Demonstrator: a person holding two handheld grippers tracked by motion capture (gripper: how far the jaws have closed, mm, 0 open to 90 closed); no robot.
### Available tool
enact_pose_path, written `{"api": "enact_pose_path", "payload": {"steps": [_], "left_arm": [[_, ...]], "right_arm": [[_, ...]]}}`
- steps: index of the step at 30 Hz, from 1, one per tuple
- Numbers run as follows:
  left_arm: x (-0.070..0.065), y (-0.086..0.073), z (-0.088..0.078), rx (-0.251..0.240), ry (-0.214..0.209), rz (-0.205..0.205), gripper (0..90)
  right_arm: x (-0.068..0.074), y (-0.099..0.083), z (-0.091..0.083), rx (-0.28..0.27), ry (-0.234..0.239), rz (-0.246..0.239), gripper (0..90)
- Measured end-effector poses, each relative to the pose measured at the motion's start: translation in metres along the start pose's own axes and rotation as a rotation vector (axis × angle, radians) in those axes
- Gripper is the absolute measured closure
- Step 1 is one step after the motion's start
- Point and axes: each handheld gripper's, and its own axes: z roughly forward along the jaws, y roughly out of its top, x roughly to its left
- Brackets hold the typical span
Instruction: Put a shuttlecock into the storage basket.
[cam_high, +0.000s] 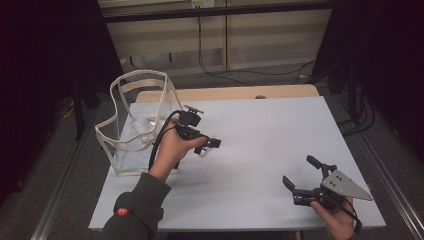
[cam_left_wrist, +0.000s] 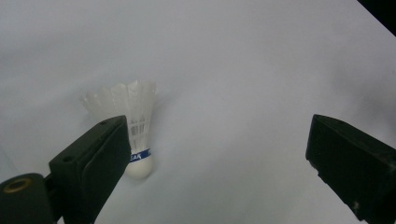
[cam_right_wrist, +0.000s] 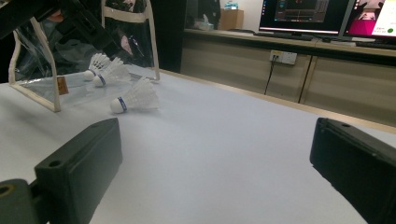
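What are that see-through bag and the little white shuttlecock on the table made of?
The bag looks like clear, glossy plastic film, since things show through it, with cream fabric-like edging. The shuttlecock on the table has a matte white skirt, feather or plastic, I cannot tell which, a blue band and a smooth white rounded base, perhaps cork or foam.

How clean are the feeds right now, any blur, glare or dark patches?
High view: room edges fall to near black, the pale blue-grey table evenly lit. Left gripper view: the white feathered shuttlecock fairly sharp, near jaws soft, table washed out. Right gripper view: jaws blurred, the clear plastic cream-trimmed bag catches reflections, bright monitor screens behind.
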Motion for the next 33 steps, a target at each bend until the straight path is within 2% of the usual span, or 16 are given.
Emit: {"api": "enact_pose_path", "payload": {"steps": [4, 11, 31, 33], "left_arm": [[0.000, -0.003, 0.004, 0.006, 0.011, 0.003, 6.7], [-0.001, -0.006, 0.010, 0.012, 0.007, 0.009, 6.8], [-0.001, -0.014, 0.021, -0.011, 0.021, -0.014, 6.7], [0.000, -0.015, 0.021, -0.007, 0.025, -0.006, 6.7]], "right_arm": [[0.000, 0.000, 0.000, 0.000, 0.004, 0.000, 2.4], [0.001, 0.000, -0.001, 0.000, -0.001, -0.001, 2.4], [0.000, 0.000, -0.003, 0.002, -0.004, -0.004, 2.4], [0.000, 0.000, -0.002, 0.003, -0.004, -0.003, 2.4]]}}
